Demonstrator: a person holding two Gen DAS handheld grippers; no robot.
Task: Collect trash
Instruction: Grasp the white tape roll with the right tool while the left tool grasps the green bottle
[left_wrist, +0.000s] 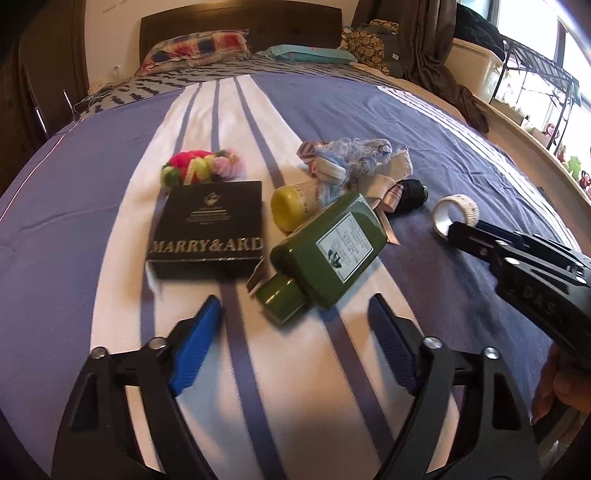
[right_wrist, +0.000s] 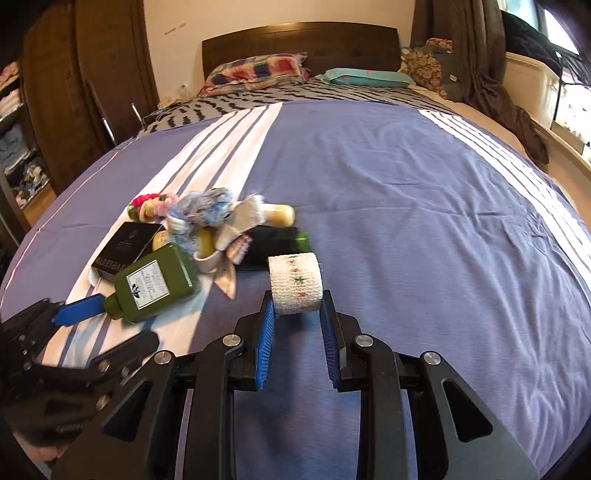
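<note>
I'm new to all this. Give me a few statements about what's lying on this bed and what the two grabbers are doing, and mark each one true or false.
1. The right gripper has its blue pads on either side of the white lace-covered tape roll. True.
2. The dark green plastic bottle stands upright. False: it lies on its side on the blue and white striped bedsheet.
3. The left gripper is open and holds nothing. True.
4. The black box with gold lettering sits on top of the green bottle. False: it lies beside it on the sheet.
5. The bright pom-pom band lies beyond the black box. True.
</note>
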